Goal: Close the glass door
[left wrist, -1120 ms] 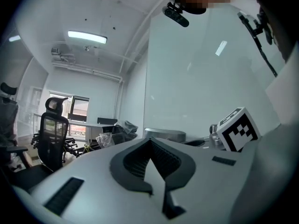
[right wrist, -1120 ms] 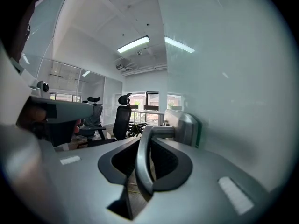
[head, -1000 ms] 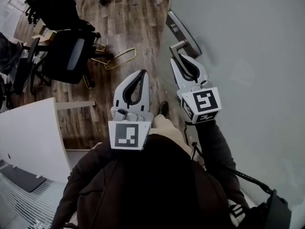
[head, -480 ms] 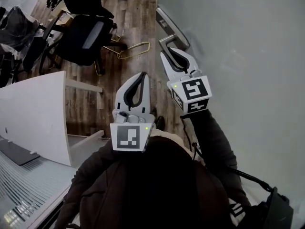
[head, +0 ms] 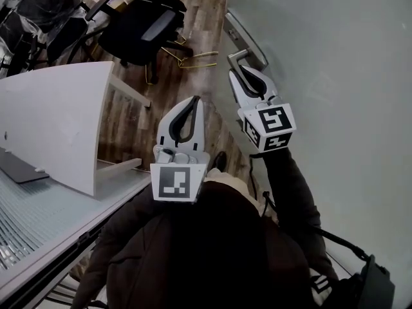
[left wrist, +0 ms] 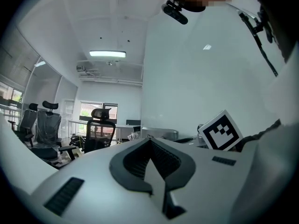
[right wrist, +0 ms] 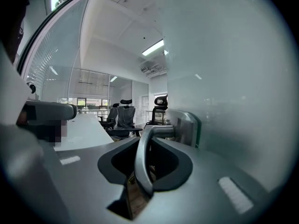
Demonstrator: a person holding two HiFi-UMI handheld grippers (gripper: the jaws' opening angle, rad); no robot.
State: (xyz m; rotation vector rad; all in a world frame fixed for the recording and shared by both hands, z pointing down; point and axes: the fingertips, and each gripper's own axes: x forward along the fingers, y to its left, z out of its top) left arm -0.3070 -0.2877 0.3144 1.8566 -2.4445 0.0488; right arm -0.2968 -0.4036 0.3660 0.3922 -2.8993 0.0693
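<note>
Moved since a second ago: both tongs have travelled with the door. The white desk (head: 58, 121) now fills much more of the head view's left side and the office chair (head: 145, 34) has slid toward the top edge

- right gripper (head: 246, 76): clamped round the lever handle (head: 239, 58), same hold as before. In its own view the metal lever runs straight down through the pocket between the jaws
- left gripper (head: 192, 100): jaws together, nothing in them, carried free beside the right one and well apart from the door
- glass door (head: 335, 76): frosted pane filling the right side of the head view. Its edge and the long backplate (head: 244, 31) sit just beyond the right jaws, with wooden floor (head: 193, 24) past them. No frame or latch side shows, so I cannot tell how far it is from shut

Handling, my reading: a heavy, rigid pane that swings slowly and carries its momentum, and it is brittle if slammed. The glass face is slick and gives the jaws nothing to hold. The lever is the only proper hold, at the free edge where leverage is best. Its smooth metal may slide in the pads, so I would keep it seated deep

Pose: right arm reaches forward in a dark sleeve (head: 290, 192), gripper tipped slightly downward with the marker cube facing up. The left arm is held close in front of the chest, gripper about level
</note>
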